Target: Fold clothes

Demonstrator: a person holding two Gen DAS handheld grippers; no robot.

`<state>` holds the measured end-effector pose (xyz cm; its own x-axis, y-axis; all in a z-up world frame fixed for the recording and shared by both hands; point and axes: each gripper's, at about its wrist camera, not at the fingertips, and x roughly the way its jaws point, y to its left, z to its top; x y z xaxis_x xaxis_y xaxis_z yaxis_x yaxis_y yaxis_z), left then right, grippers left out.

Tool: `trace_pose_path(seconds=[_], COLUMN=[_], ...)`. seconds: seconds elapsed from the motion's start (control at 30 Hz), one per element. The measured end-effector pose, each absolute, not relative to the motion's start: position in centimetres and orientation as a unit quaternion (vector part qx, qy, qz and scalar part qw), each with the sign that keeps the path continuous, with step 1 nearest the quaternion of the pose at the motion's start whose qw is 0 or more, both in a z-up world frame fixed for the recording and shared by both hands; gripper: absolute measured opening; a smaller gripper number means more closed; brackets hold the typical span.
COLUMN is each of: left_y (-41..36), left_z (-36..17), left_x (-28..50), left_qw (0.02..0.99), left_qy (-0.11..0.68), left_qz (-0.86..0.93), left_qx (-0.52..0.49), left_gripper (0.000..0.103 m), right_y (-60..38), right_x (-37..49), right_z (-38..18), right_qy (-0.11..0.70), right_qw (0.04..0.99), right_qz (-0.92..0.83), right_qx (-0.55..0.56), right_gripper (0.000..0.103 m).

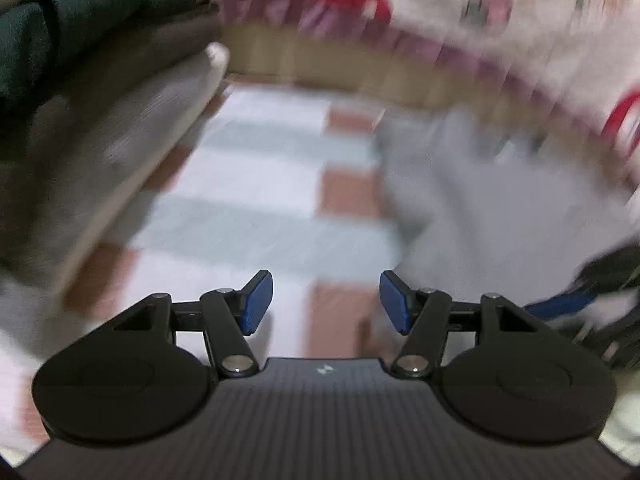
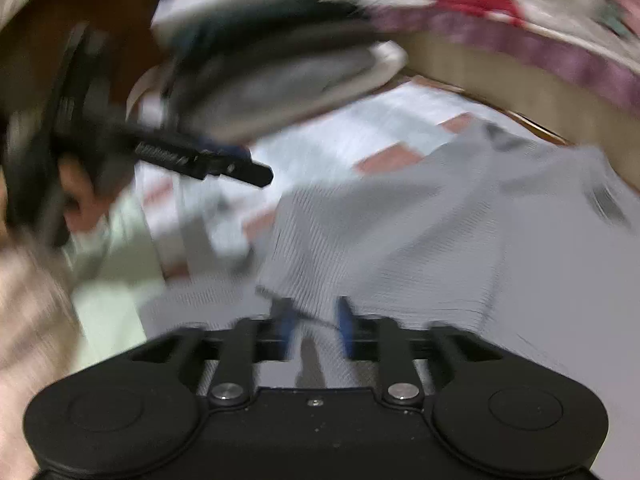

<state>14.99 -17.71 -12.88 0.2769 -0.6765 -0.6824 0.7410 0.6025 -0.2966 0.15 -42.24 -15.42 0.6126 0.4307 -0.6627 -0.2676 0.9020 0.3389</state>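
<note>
Grey knit garment [image 2: 440,240] lies spread on a checked white, grey and terracotta mat [image 1: 256,208] on the floor, its far edge close to the wooden bed base [image 1: 320,68], which carries a floral bedspread [image 1: 500,8]. A stack of folded clothes [image 1: 80,80] sits at the mat's left edge. Both views are motion-blurred. The left gripper [image 1: 326,304] hangs open over bare mat, holding nothing. The right gripper [image 2: 316,328] hovers at the garment's near edge; its jaws stand apart, with cloth lying between them, and the blur hides whether the pads press on it. The fabric looks light, soft and limp, likely to sag and drape, so corners or hem edges seem the best places to pinch.
</note>
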Motion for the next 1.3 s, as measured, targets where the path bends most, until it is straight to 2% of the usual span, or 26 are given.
trace_pose_path(seconds=[0.07,0.2,0.23,0.3,0.33,0.37,0.4,0.5,0.57,0.77,0.87,0.97,1.13,1.27,1.3], left_y=[-19.2,-22.6,-23.1,-23.9,-24.0,-24.1,-24.1,-23.9,-23.8,-23.9,-23.7,-23.3,-22.5,-22.4,-22.3], left_z=[-12.9,-14.4,-14.9,-15.9,-16.2,-16.5,-16.7,-16.6,-16.5,-16.6,-16.4,-16.1,-15.3,-14.4,-13.7], left_x=[15.0,12.9,12.2,10.9,10.4,10.0,9.8,9.4,9.4,9.1,9.1,9.1,8.7,7.4,6.9], left_qw=[0.788,0.791,0.792,0.785,0.782,0.781,0.781,0.781,0.777,0.769,0.767,0.770,0.785,0.774,0.775], left_qy=[0.402,0.372,0.361,0.347,0.345,0.345,0.345,0.343,0.351,0.359,0.358,0.359,0.326,0.298,0.280], left_qz=[-0.466,-0.471,-0.469,-0.470,-0.468,-0.467,-0.466,-0.467,-0.472,-0.478,-0.476,-0.466,-0.452,-0.496,-0.508], left_qx=[0.021,0.119,0.151,0.205,0.223,0.230,0.233,0.234,0.225,0.228,0.238,0.246,0.270,0.257,0.250], left_gripper=[0.059,0.054,0.051,0.036,0.036,0.035,0.035,0.035,0.037,0.038,0.047,0.050,0.054,0.054,0.054], right_y=[-44.8,-49.6,-50.1,-49.6,-49.4,-48.9,-47.9,-46.1,-45.7,-45.5,-45.6,-45.1,-46.3,-52.3,-53.9], right_x=[0.3,1.7,1.8,1.8,1.7,1.8,2.0,1.3,0.2,0.5,0.4,0.6,-1.1,-6.0,-7.3], right_z=[-15.4,-17.4,-18.0,-18.5,-18.7,-18.7,-18.0,-14.6,-13.5,-16.6,-17.2,-17.2,-16.8,-16.1,-16.1], right_qy=[0.377,0.380,0.379,0.367,0.361,0.354,0.344,0.301,0.300,0.391,0.410,0.412,0.400,0.369,0.362], right_qw=[0.897,0.880,0.877,0.884,0.888,0.895,0.908,0.937,0.943,0.914,0.906,0.907,0.912,0.908,0.904], right_qz=[0.158,0.041,0.033,0.037,0.038,0.046,0.062,0.059,0.029,-0.016,-0.037,-0.045,-0.091,-0.139,-0.158], right_qx=[0.170,0.283,0.295,0.286,0.282,0.268,0.231,0.165,0.139,0.112,0.103,0.070,0.021,0.142,0.161], right_gripper=[0.051,0.053,0.053,0.052,0.045,0.006,0.004,0.003,0.003,0.002,0.001,0.001,0.009,0.032,0.033])
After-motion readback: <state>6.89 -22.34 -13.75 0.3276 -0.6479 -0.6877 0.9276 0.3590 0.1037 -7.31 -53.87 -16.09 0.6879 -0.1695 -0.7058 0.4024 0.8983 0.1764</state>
